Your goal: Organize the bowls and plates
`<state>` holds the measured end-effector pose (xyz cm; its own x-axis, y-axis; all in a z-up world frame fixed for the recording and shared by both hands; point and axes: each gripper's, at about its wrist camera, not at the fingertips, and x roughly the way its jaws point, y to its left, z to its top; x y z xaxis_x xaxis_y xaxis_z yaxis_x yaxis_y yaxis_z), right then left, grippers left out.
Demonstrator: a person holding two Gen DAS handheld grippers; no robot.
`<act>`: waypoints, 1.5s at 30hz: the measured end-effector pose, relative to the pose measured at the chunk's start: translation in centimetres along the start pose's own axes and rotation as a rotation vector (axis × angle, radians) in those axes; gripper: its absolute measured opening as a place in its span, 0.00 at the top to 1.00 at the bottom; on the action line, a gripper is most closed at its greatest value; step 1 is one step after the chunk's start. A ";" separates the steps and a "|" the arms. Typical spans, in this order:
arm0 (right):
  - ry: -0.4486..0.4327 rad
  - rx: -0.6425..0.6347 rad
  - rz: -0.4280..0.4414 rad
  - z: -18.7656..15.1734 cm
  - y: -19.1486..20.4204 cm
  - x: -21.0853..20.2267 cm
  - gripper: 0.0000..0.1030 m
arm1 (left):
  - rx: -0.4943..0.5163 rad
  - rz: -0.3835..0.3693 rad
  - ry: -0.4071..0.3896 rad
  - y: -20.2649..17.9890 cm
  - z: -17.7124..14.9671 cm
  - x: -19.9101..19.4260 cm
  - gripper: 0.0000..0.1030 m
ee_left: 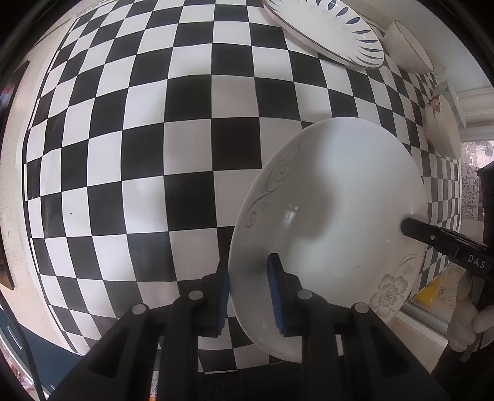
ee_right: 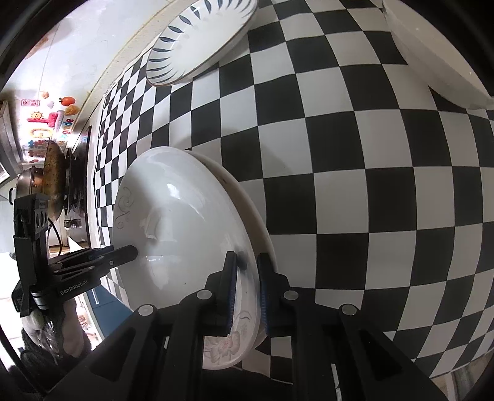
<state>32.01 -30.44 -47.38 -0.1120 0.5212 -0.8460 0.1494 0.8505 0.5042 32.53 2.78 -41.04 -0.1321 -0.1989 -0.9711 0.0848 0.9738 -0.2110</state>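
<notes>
Left wrist view: checkered tablecloth [ee_left: 139, 138] across the whole field; white plate [ee_left: 333, 222] (grey scroll and flower motifs) tilted above it, rim pinched between the blue pads of the left gripper [ee_left: 251, 290]. Blue-leaf plate [ee_left: 324, 27] and white bowl [ee_left: 407, 46] at the far edge, well apart. Opposite rim clamped by the right gripper [ee_right: 248, 290], jaws closed on it.

Black-and-white checkered tablecloth [ee_left: 191, 145] over the table, wok [ee_right: 54, 172] on a stove at far left, colourful stickers [ee_right: 46, 123] on the wall behind it
</notes>
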 end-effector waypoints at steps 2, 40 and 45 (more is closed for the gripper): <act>0.014 0.021 0.009 0.3 -0.3 0.1 0.85 | 0.001 -0.002 0.004 0.2 0.0 0.0 0.80; 0.193 -0.055 -0.243 1.0 2.8 0.2 0.54 | -0.027 0.061 0.041 -1.3 0.5 -1.6 0.79; 0.179 -0.047 -0.231 1.6 2.3 -0.9 0.54 | -0.015 0.072 0.020 -2.1 1.5 -2.2 0.79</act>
<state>33.99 -29.03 -45.72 -0.3099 0.3140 -0.8974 0.0542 0.9482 0.3131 34.13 1.01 -38.58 -0.1460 -0.1257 -0.9813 0.0805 0.9871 -0.1384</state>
